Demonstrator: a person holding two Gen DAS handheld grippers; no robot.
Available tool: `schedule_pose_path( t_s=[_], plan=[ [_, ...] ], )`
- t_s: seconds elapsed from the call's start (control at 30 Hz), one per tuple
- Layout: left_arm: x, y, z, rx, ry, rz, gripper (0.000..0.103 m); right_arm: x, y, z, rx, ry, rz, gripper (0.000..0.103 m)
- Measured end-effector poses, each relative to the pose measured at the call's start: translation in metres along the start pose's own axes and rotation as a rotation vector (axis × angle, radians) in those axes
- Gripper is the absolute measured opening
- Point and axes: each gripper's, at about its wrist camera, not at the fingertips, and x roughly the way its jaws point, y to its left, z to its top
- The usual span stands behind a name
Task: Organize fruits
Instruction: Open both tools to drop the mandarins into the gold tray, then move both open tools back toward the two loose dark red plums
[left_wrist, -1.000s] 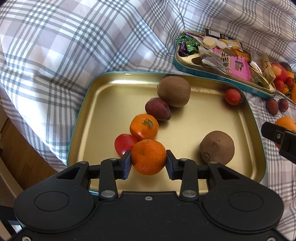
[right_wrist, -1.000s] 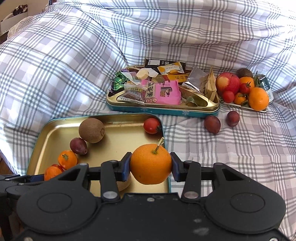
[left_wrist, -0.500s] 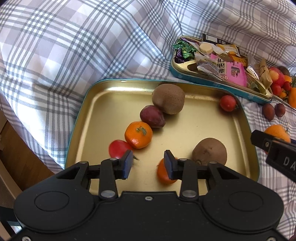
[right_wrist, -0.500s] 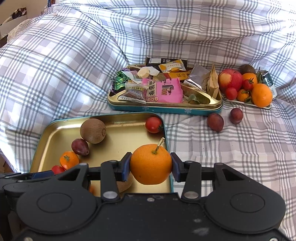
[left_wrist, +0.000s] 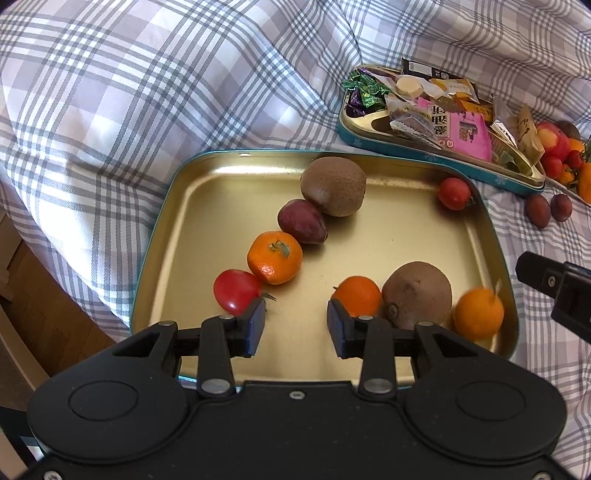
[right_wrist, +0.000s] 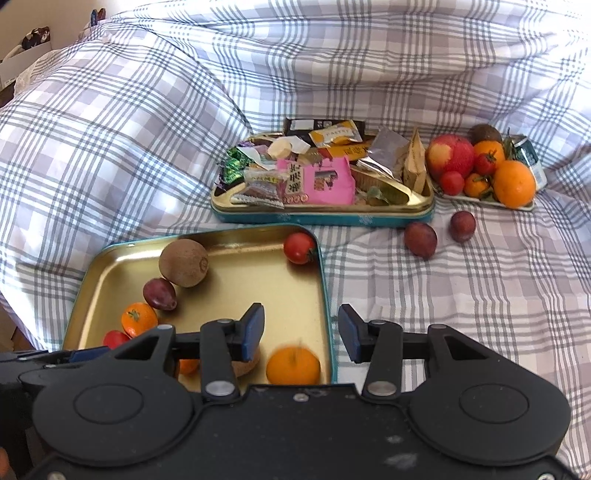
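**A:** So where's everything sitting right now?

**B:** Both tools are empty. The left hand-held gripper has its jaws spread wide over the near edge of the gold tray, nothing between them. The right hand-held gripper is just as wide, hovering at the tray's right rim.

**A:** And the fruit?

**B:** Mostly in the tray. There's a diagonal line of them touching: kiwi, dark plum, mandarin, red tomato. Near the front, a small mandarin leans on a second kiwi, and a blurry orange with a stalk sits in the front right corner. Blur suggests it's rolling, I'd guess.

**A:** Why the corner?

**B:** My read: the tray's on a soft checked duvet, so round stuff drifts to the low side and the rim stops it.

**A:** What's left?

**B:** Two plums loose on the bed, plus a pile on the white plate beside the snack tin. Probably next.
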Motion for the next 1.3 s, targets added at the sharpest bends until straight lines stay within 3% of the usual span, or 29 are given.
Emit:
schedule_pose_path(
  t_s=[0.6, 1.3],
  plan=[
    [-0.018, -0.021, -0.015, 0.037, -0.01, 0.01, 0.046, -0.019, -0.028, -0.026, 0.057, 0.001, -0.008, 0.047],
    [-0.041, -0.1, -0.045, 0.194, -0.017, -0.029, 0.046, -0.048, -0.105, -0.072, 0.211, -0.019, -0.078, 0.047]
  ],
)
